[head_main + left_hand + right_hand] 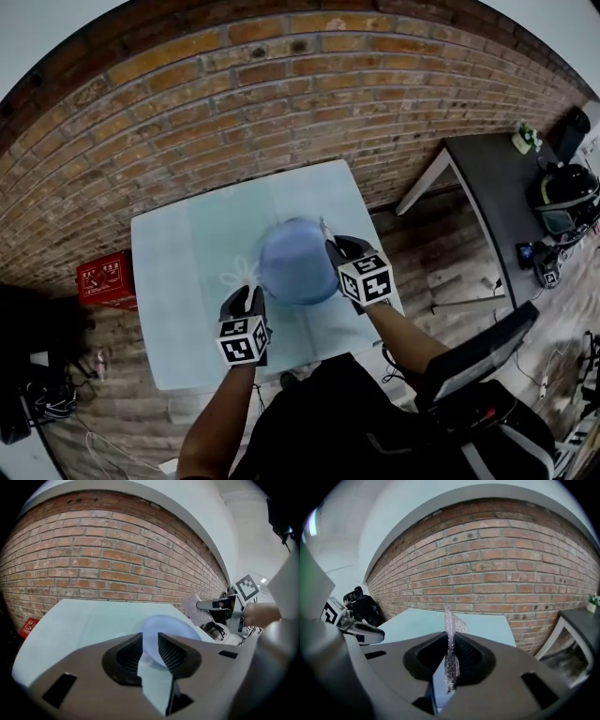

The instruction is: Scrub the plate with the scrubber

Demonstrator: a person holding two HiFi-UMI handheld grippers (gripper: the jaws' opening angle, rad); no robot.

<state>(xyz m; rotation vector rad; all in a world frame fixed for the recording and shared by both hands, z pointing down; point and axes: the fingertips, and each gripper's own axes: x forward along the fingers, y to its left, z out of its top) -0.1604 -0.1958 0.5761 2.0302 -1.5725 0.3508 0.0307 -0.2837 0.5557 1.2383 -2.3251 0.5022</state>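
A round blue plate [298, 262] hovers blurred over the pale table [187, 281]. My left gripper [247, 300] is at the plate's near left rim. In the left gripper view the rim of the plate [173, 627] runs in between the nearly closed jaws of the left gripper [150, 645], so it looks gripped there. My right gripper [335, 249] sits at the plate's right edge, shut on a thin silvery mesh scrubber [324, 228]. In the right gripper view the scrubber [451, 639] stands upright between the pads of the right gripper [451, 654]. The left gripper view shows that scrubber [194, 607] just right of the plate.
A brick wall [281, 103] runs behind the table. A red box [105, 279] stands on the floor to the left. At the right are a dark side table [497, 187] with a helmet [565, 197], and a chair back [478, 356] near me.
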